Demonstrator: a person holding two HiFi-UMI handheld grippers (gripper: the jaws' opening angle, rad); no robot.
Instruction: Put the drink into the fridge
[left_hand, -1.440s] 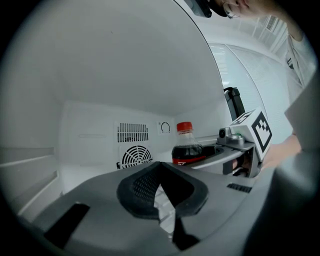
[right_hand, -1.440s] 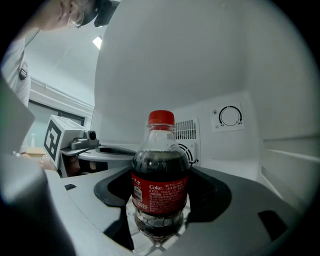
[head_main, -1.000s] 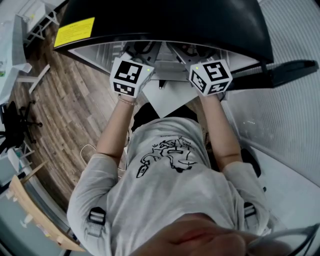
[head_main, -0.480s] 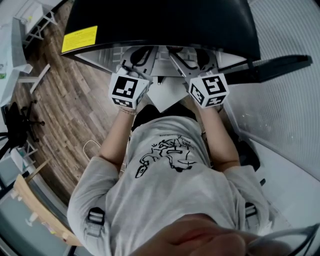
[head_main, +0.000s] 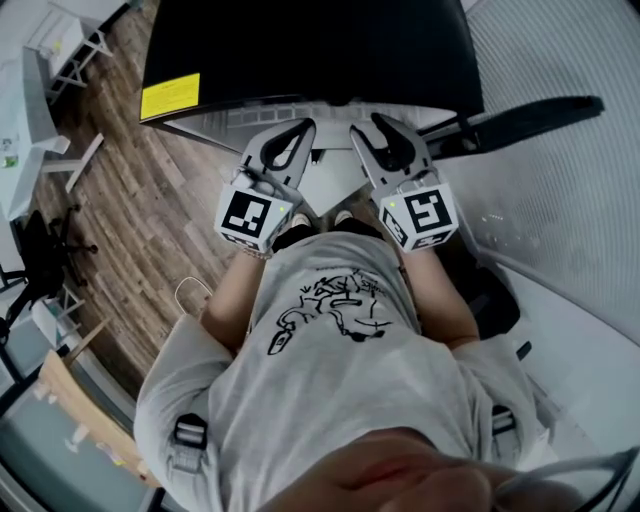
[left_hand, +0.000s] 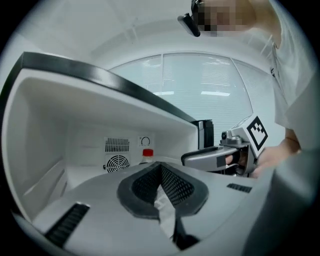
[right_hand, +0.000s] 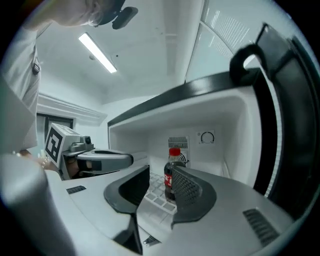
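The drink, a dark cola bottle (right_hand: 172, 175) with a red cap, stands upright on the white shelf (right_hand: 152, 194) inside the open fridge (right_hand: 220, 125). Only its red cap (left_hand: 147, 153) shows over the left jaws. My right gripper (right_hand: 161, 176) is outside the fridge, short of the bottle; its jaws have just been closing, a gap remains and nothing is between them. My left gripper (left_hand: 161, 169) has its pads together, holding nothing. From above, the left gripper (head_main: 283, 152) and right gripper (head_main: 388, 148) sit side by side before the fridge's black top (head_main: 310, 45).
The black fridge door (head_main: 530, 115) stands swung open to the right. A yellow label (head_main: 170, 97) is on the fridge top. Wood floor (head_main: 130, 210) lies left, with a black chair (head_main: 30, 262) and white furniture (head_main: 25, 90) beyond.
Both grippers have drawn back out of the fridge towards the person; their jaws, hidden inside before, now show in front of it. The fridge top has shifted up in the head view.
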